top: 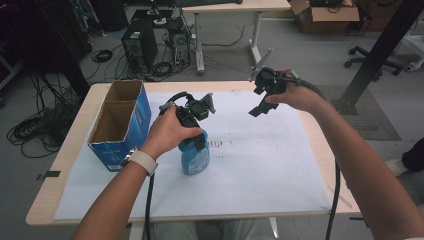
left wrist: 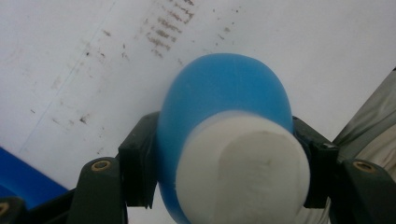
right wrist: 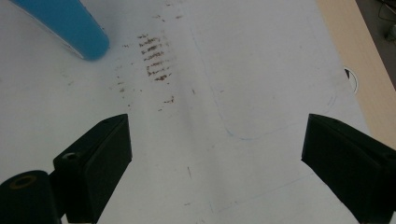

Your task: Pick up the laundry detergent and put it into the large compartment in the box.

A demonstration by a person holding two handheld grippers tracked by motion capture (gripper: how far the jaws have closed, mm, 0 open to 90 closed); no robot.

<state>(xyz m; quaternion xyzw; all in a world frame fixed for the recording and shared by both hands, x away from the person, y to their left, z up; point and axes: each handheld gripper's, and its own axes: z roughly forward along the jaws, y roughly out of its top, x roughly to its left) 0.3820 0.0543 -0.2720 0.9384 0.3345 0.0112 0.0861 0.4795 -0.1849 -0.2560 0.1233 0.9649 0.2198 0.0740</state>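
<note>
Between the jaws of the left gripper [left wrist: 224, 177] sits the blue bottle [left wrist: 219, 116], clamped at its white-capped top and standing on the white sheet [top: 260, 160] just below the hand. Off to its right, well apart, the right gripper [right wrist: 215, 154] hangs above the sheet with jaws spread wide and nothing in them.

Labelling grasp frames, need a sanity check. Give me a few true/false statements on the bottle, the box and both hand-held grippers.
1. The left hand-held gripper is shut on the blue plastic bottle with a white cap. True.
2. The right hand-held gripper grips the bottle. False: its jaws stand open over the white paper sheet, with nothing between them.
3. The blue open-topped cardboard box holds the bottle. False: the bottle stands on the sheet beside the box.
4. The box stands at the table's left in the high view. True.
</note>
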